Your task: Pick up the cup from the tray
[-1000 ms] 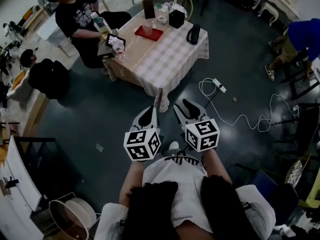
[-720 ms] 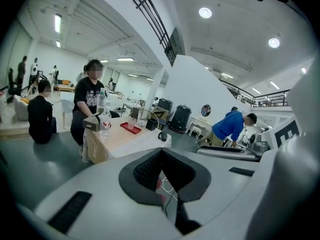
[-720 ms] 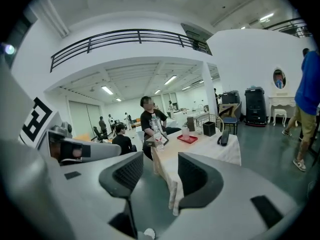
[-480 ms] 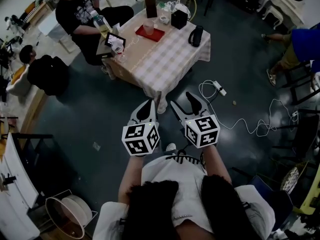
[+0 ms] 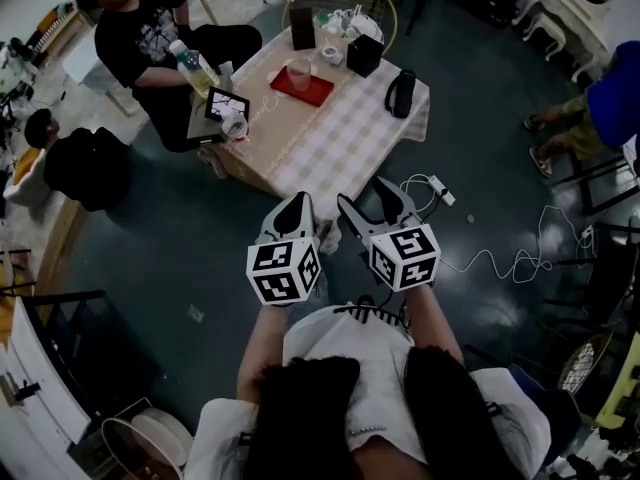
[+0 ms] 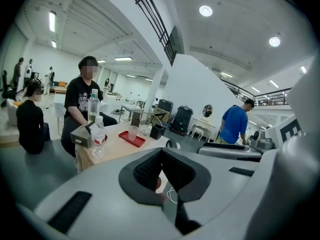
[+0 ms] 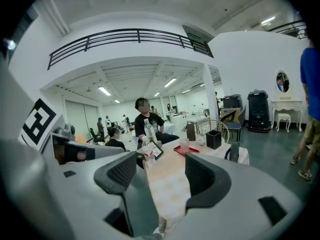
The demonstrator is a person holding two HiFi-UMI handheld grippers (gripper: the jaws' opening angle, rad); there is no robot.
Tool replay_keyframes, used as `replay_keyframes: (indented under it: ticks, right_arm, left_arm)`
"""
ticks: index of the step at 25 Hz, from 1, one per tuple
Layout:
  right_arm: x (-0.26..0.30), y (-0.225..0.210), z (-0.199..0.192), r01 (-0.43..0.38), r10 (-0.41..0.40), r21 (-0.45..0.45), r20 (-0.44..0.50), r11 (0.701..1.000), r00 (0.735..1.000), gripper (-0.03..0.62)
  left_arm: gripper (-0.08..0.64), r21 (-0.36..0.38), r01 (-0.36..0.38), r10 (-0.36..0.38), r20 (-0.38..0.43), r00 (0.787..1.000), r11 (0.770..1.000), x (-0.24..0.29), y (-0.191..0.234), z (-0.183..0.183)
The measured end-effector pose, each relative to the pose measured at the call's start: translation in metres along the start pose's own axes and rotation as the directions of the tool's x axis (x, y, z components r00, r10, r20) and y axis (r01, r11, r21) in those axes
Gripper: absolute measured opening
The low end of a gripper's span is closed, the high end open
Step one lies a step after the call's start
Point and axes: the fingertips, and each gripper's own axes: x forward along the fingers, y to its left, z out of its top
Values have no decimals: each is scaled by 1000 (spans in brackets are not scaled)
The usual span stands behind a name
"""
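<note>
A clear cup [image 5: 298, 72] stands upright on a red tray [image 5: 308, 90] at the far side of a table with a checked cloth [image 5: 340, 133]. Both grippers hang in front of my body, short of the table's near corner and well away from the cup. My left gripper [image 5: 297, 210] is shut with nothing in it. My right gripper [image 5: 366, 202] is open, its jaws still opening, with nothing between them. In the right gripper view the cup [image 7: 184, 145] and tray [image 7: 189, 150] show far off between the spread jaws [image 7: 161, 176]. In the left gripper view the cup [image 6: 132, 132] lies beyond the gripper [image 6: 161, 159].
A person [image 5: 150, 38] sits at the table's left side by a water bottle [image 5: 190, 66] and a small bottle [image 5: 233, 123]. A black jug [image 5: 400, 93], a black box [image 5: 364, 54] and a brown box [image 5: 300, 23] stand on the table. A power strip and cable [image 5: 440, 190] lie on the floor.
The table has come closer as I walked toward it. The right gripper's jaws have spread apart. The left gripper stays shut.
</note>
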Motion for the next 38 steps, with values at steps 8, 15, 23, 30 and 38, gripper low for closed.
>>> replay_keyframes:
  ticks: [8,15,23,30,38]
  right_arm:
    - [90,-17,37,39,-39,8,-4,999,999,299]
    - [157,-32,62,67,-67,-17,6,998,998,332]
    - [222,-59,79,57,-56,-36,11,998,998,360]
    - [283,-94,75,38,-42,-73,-48,997,998,368]
    - [357,-132,53,1,-8,-75,-98,997,995,383]
  left_arm:
    - [6,18,21,-20,-24,999,1000,69,60,53]
    - [6,27,44,-42,-38,998,999,117,100,88]
    - [6,32,54,-52,-55,997,998,172,122,105]
    - [6,19,-47,48,-79,996,999,229,147,106]
    - [6,-31,-123,118,-118,986,992,297,174,91]
